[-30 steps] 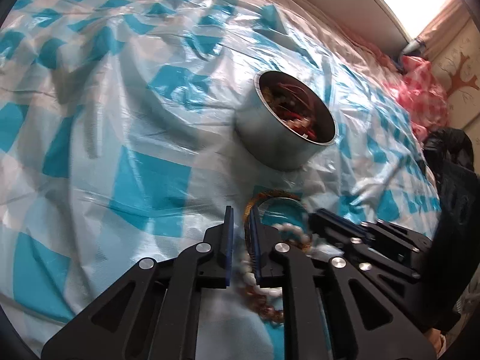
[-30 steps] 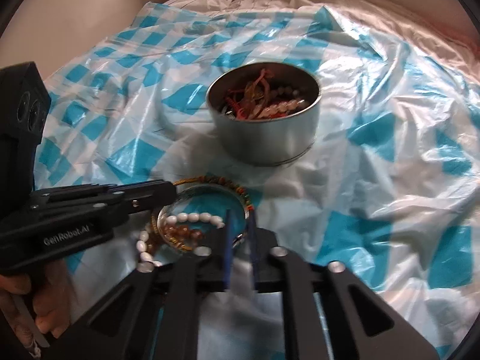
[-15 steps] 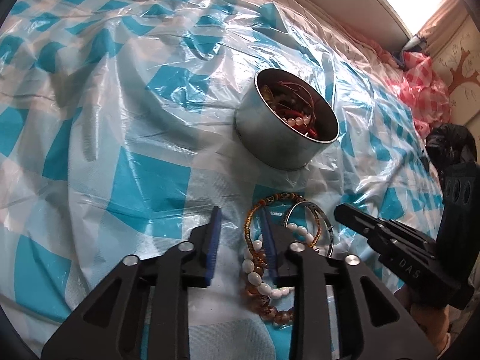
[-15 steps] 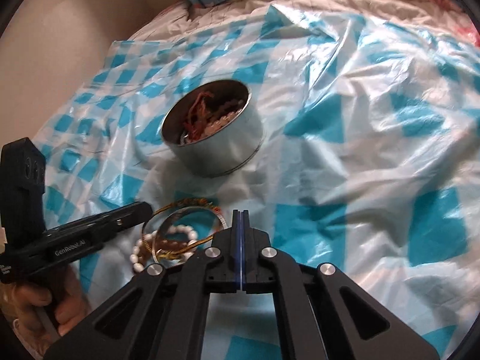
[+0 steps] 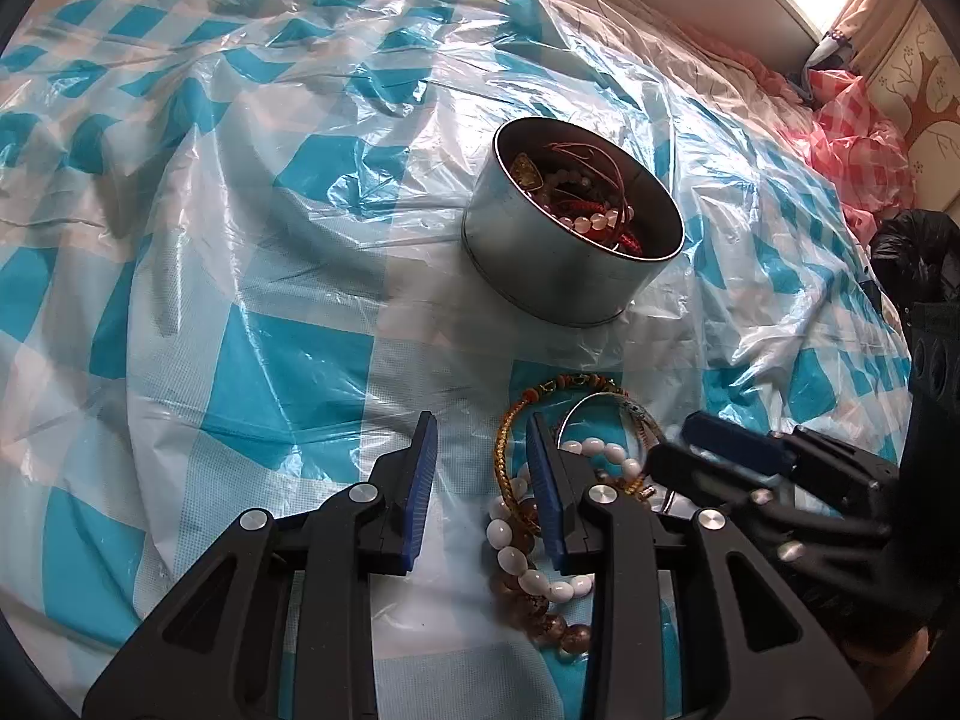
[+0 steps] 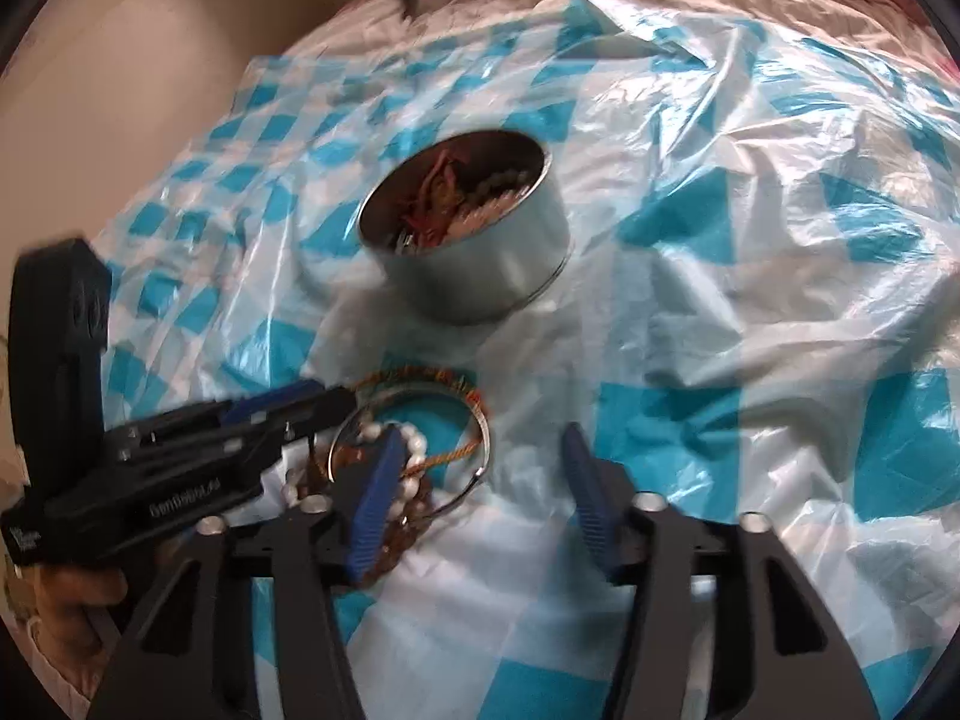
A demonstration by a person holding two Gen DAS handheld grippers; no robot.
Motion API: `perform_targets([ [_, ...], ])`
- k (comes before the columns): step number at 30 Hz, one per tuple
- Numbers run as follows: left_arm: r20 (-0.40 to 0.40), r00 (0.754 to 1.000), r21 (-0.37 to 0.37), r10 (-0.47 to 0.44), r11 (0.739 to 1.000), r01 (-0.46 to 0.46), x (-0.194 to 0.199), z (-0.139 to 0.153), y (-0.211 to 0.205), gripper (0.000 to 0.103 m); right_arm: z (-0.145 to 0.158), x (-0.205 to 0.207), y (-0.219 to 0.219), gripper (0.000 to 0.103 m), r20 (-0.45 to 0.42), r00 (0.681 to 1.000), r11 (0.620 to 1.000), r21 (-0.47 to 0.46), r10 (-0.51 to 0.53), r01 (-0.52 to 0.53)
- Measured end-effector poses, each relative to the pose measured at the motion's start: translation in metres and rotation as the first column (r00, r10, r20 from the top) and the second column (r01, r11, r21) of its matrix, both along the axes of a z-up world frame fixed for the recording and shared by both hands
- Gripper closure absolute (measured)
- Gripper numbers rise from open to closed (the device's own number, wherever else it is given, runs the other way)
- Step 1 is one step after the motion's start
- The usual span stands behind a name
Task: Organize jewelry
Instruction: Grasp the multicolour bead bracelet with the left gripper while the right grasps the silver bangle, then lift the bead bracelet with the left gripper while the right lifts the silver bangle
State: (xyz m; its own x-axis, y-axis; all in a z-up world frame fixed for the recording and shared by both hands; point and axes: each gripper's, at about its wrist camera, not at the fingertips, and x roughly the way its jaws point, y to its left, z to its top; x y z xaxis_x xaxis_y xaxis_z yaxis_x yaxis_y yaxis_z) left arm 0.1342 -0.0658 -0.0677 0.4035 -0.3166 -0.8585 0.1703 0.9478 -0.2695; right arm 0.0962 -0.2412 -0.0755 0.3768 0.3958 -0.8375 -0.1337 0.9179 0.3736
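organizing jewelry: part in the tin, a small pile still on the bed

two hand-held claws hover low over a bed covered by a blue-and-white checked plastic sheet (image 5: 288, 372). a round metal tin (image 5: 570, 258) stands upright on the sheet and already holds a tangle of red cord, beads and pearl-like strands; this part of the task appears done. just in front of the tin, apart from it, lies the remaining pile: an orange-gold beaded bracelet (image 5: 510, 438), a silver bangle (image 6: 474, 468), a white bead bracelet (image 5: 510, 546) and an amber bead bracelet (image 5: 552, 612), overlapping one another.

the left claw (image 5: 483, 492) stands partly open, with only bare sheet between its blue pads; its right finger rests over the edge of the pile, and it holds nothing. the right claw (image 6: 480, 480) is opening, its jaws moderately wide with only sheet between them; its left finger lies over the white beads and bangle, and it also holds nothing. the right-wrist view is motion-blurred, so finer contact cannot be told.

judged from this layout, four pieces remain to be lifted and dropped into the tin; no grasp is yet made, and the overlapping strands may come up together
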Motion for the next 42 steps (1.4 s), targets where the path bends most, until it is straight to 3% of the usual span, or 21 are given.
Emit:
perform_targets([
  [2,0.002,1.0,0.002,-0.001,1.0,0.001,0.0,0.0,0.0,0.074,-0.002,-0.001,0.01,0.068,-0.001,0.999,0.998,-0.052,0.036,-0.036],
  [4,0.005,1.0,0.009,-0.007,1.0,0.006,0.0,0.0,-0.001,0.074,-0.006,0.0,0.013,0.085,-0.012,0.999,0.997,-0.068,0.046,-0.047],
  [5,0.009,1.0,0.018,-0.012,1.0,0.012,-0.001,0.0,-0.002,0.079,-0.007,0.0,0.012,0.092,-0.014,0.999,0.996,-0.07,0.052,-0.053],
  [7,0.012,1.0,0.036,-0.027,0.999,0.027,-0.002,0.0,-0.004,0.094,-0.006,-0.002,0.01,0.096,-0.004,0.999,0.997,-0.063,0.054,-0.054],
  [8,0.021,0.999,0.054,-0.032,0.998,0.031,-0.003,0.001,-0.006,0.096,-0.003,-0.003,0.008,0.098,0.009,0.999,0.997,-0.071,0.044,-0.044],
  [15,0.062,0.998,0.033,-0.002,0.999,0.0,-0.003,0.01,0.002,0.099,0.009,-0.009,-0.014,0.098,0.073,0.993,0.967,-0.231,-0.092,0.106],
  [17,0.055,0.998,0.035,0.005,0.999,-0.007,-0.001,0.009,0.003,0.099,0.007,-0.006,-0.017,0.097,0.056,0.993,0.969,-0.22,-0.101,0.111],
  [19,0.053,0.999,0.037,0.008,0.999,-0.01,-0.001,0.009,0.003,0.099,0.005,-0.005,-0.018,0.09,0.049,0.994,0.969,-0.222,-0.102,0.111],
  [20,0.053,0.999,0.039,0.01,0.999,-0.013,-0.001,0.008,0.003,0.099,0.005,-0.004,-0.017,0.079,0.05,0.994,0.969,-0.222,-0.102,0.111],
  [21,0.051,0.999,0.04,0.011,0.999,-0.013,0.0,0.007,0.003,0.098,0.006,-0.004,-0.017,0.075,0.055,0.993,0.969,-0.221,-0.102,0.111],
  [27,0.043,0.999,0.071,-0.013,0.997,0.01,0.002,0.001,-0.007,0.083,-0.003,-0.001,-0.012,0.075,0.031,0.996,0.972,-0.218,-0.079,0.084],
  [29,0.048,0.998,0.114,-0.044,0.993,0.038,0.001,0.0,-0.015,0.087,-0.006,0.0,-0.011,0.078,0.029,0.997,0.971,-0.229,-0.067,0.072],
  [30,0.056,0.997,0.132,-0.058,0.99,0.05,0.0,0.001,-0.018,0.095,-0.006,0.0,-0.009,0.085,0.03,0.998,0.97,-0.234,-0.06,0.066],
  [32,0.077,0.994,0.155,-0.08,0.986,0.068,-0.004,0.005,-0.022,0.1,-0.006,0.0,-0.009,0.096,0.028,0.998,0.969,-0.241,-0.056,0.061],
  [37,0.138,0.99,0.146,-0.003,0.989,-0.017,-0.006,0.018,-0.005,0.1,0.005,-0.003,-0.016,0.097,0.077,0.992,0.961,-0.252,-0.097,0.114],
  [42,0.109,0.994,0.129,0.032,0.991,-0.046,-0.001,0.015,0.004,0.1,0.004,-0.001,-0.023,0.096,0.067,0.989,0.96,-0.241,-0.134,0.146],
])
